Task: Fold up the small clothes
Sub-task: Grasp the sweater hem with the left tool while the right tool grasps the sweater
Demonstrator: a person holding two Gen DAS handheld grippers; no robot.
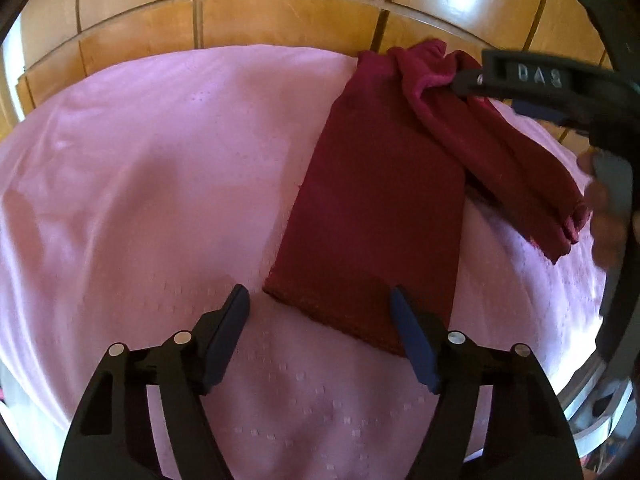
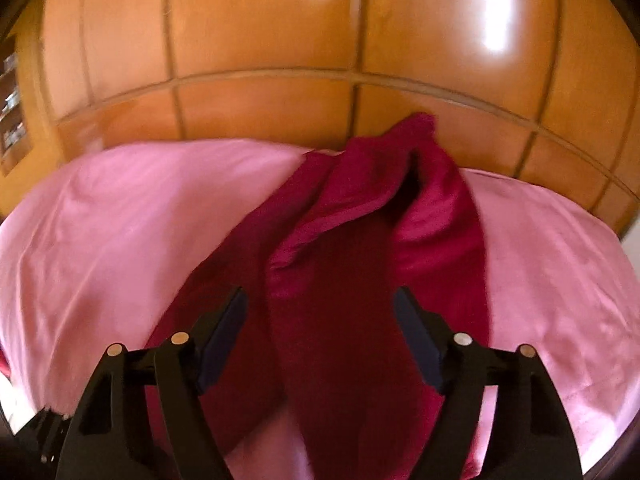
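A dark red garment lies on a pink sheet, its body flat and one part rumpled along its right side. My left gripper is open and empty, just above the garment's near hem. My right gripper is open, hovering over the garment's raised folds; in the left wrist view its finger reaches in from the right and touches the far top of the rumpled part.
A glossy wooden panelled wall stands right behind the sheet's far edge. The pink sheet spreads wide to the left of the garment. A hand holds the right gripper at the right edge.
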